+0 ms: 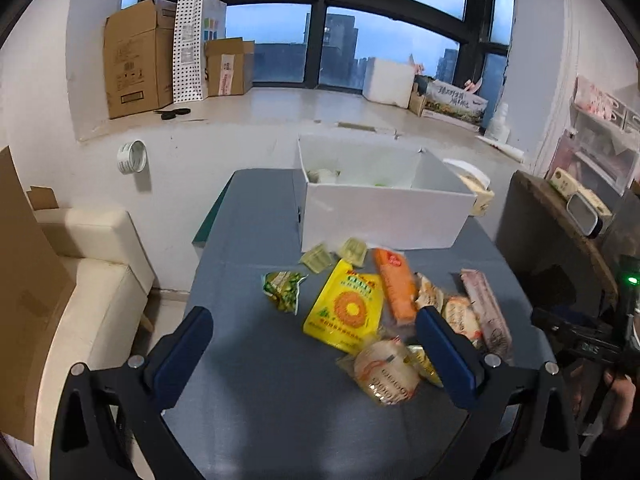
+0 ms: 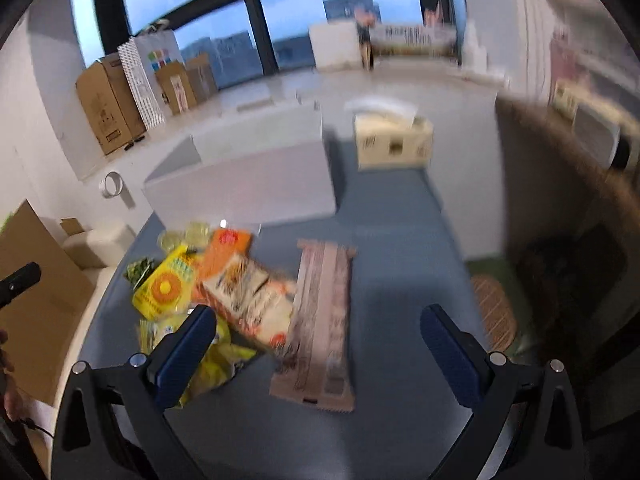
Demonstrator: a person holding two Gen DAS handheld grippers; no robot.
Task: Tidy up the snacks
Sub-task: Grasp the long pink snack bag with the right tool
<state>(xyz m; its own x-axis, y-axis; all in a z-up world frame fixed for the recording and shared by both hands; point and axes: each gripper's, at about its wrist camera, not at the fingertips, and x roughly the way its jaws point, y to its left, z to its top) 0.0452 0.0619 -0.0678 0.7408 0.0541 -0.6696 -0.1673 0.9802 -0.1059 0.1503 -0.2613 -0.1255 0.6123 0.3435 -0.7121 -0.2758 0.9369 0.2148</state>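
Snack packets lie heaped on the grey table (image 1: 256, 264): a yellow packet (image 1: 344, 312), an orange one (image 1: 394, 286), a small green one (image 1: 284, 290), a long pinkish bar (image 1: 486, 312) and a round rice cracker pack (image 1: 386, 376). Behind them stands a white box (image 1: 380, 200), open on top. My left gripper (image 1: 316, 340) hovers open above the table, nothing between its fingers. In the blurred right wrist view my right gripper (image 2: 318, 340) is open over the long bar (image 2: 320, 320), beside the yellow packet (image 2: 162, 286) and the white box (image 2: 248, 172).
A cream sofa (image 1: 100, 280) sits left of the table, cardboard boxes (image 1: 136, 60) and a dotted paper bag (image 1: 192, 48) on the window ledge. A tissue box (image 2: 394, 142) stands right of the white box. A dark round table (image 1: 560, 240) is at right.
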